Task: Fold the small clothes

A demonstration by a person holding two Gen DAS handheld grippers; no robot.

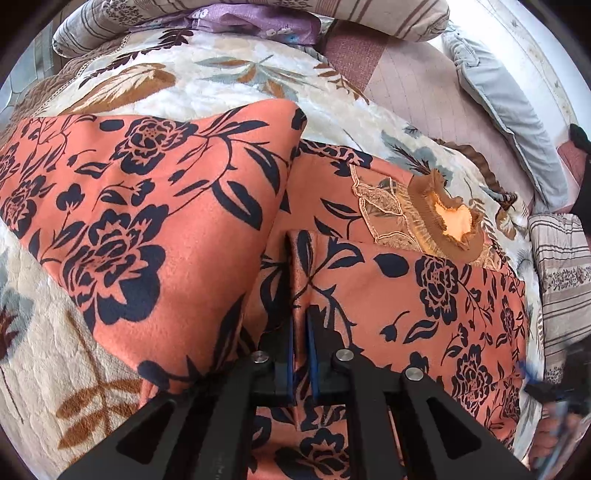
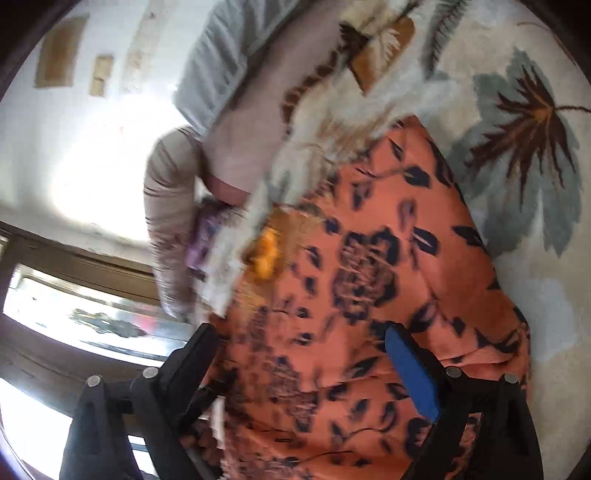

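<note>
**Between the tongs: a soft orange garment, half gathered**

Closest to the left wrist camera, the left tongs (image 1: 300,328) are clenched on a pinched ridge of the orange floral garment (image 1: 147,206), the blue pads pressing a narrow vertical fold of cloth between them. From that pinch the fabric rises and drapes away to both sides, which suggests it is thin, light and limp: it will follow the tongs readily but sag and crease wherever it is unsupported. The surface looks slightly napped, so I judge it unlikely to slip from the padded grip.

Right tongs (image 2: 303,373) stand released, jaws wide apart over the same garment, with cloth showing in the gap and nothing gripped; this view is blurred, so finer detail is uncertain.

Further out, the garment lies spread on a plush leaf-patterned blanket (image 1: 229,85) covering the bed. Its neckline (image 1: 448,221), trimmed with a brown gathered collar and lace, sits to the right of the pinch. That trim looks the most delicate part; hems, side seams or shoulder edges would be safer holds, since a doubled edge gives the pads more to bite on.

Beyond the blanket rest a striped pillow (image 1: 258,18) and a grey cushion (image 1: 509,122).
</note>
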